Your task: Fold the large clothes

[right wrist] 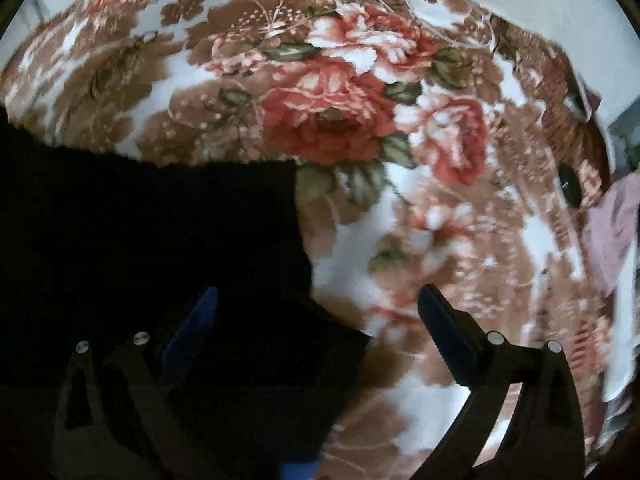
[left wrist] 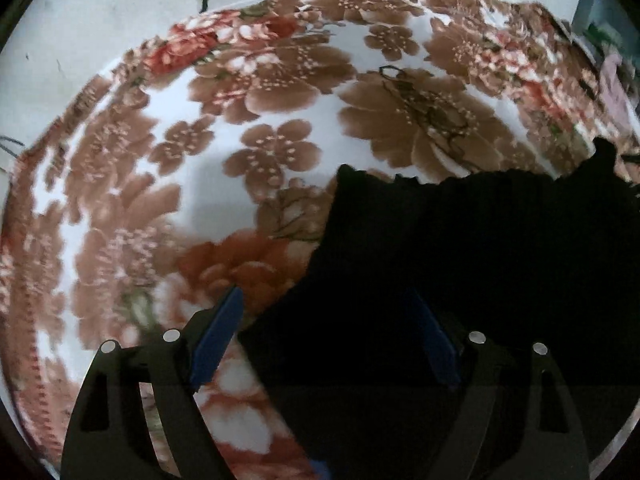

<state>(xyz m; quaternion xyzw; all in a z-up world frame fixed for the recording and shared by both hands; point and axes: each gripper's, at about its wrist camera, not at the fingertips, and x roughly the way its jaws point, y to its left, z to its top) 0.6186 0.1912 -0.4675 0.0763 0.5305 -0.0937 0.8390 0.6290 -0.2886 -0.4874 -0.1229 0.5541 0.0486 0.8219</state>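
Both grippers, left gripper and right gripper, hover jaws spread over the black garment; best pinch its edge squarely between them.

A white plush blanket printed with brown and red flowers is spread flat. Pale bare floor is seen beyond its edge. Pink crumpled cloth lies beside it.
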